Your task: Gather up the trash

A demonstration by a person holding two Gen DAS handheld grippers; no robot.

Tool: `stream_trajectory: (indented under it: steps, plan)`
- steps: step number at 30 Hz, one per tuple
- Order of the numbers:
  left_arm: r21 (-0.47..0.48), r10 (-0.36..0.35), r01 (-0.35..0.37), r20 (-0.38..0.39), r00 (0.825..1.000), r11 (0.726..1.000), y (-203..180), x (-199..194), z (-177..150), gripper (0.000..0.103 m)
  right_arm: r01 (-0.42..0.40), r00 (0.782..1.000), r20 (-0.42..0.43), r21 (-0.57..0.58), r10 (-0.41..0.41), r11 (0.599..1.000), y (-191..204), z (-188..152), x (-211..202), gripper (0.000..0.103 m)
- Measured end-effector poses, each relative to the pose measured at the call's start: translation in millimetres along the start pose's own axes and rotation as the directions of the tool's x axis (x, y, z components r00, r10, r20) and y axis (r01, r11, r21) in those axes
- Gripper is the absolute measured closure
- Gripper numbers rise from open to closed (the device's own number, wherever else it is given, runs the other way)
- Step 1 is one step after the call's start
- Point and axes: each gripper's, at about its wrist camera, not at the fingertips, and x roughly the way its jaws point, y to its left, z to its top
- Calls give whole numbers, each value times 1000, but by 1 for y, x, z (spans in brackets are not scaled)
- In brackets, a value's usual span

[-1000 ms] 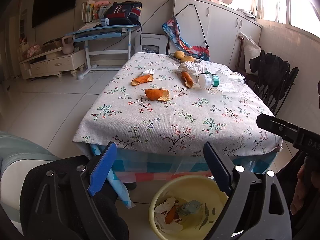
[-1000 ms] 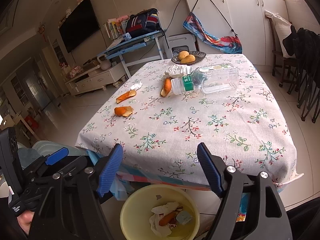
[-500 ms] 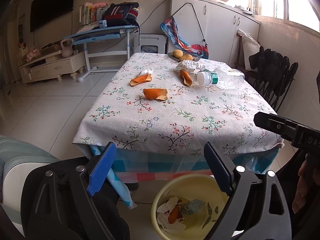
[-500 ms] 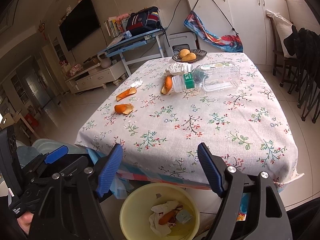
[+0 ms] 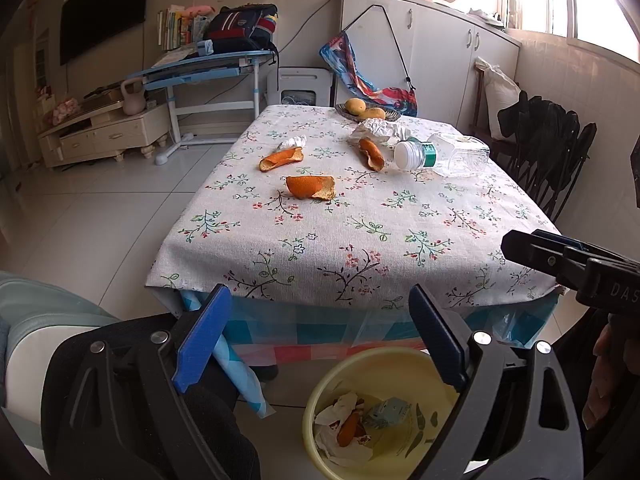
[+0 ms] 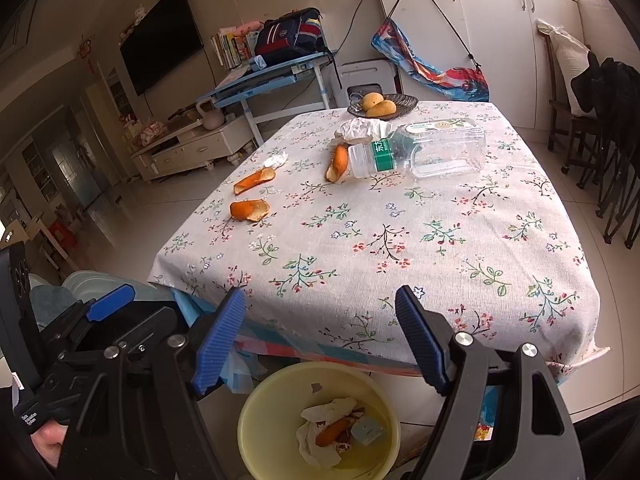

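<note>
Three orange peels lie on the flowered tablecloth: a near one, a left one and one by the bottle. A clear plastic bottle lies on its side. A crumpled paper wad and a small tissue lie farther back. A yellow bin with trash stands on the floor under the near table edge. My left gripper and right gripper are open and empty, above the bin.
A dish with two mangoes sits at the table's far edge. Folded black chairs stand to the right. A blue desk and a white cabinet are behind the table.
Both grippers have risen and tilted slightly, so the table sits a little lower and nearer in view. Both stay open. Nothing on the table moved.
</note>
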Motion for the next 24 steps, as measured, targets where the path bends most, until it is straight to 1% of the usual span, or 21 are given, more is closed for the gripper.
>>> stream_trajectory:
  steps: [15,21,24]
  plan:
    - [1,1,-1,-1,1000,1000,-1,0,1,15,-1,1000,-3,-1,1,1000,1,-1,1,28]
    - [7,2,-2,-3,1000,1000,-1,0,-1,15,-10,1000,-5,3,10,1000,1,-2,2,28]
    - [-1,-7,7,-9,1000,1000,1,1,-2,15,-29,1000,-8,21,29,999,-1,0,2,28]
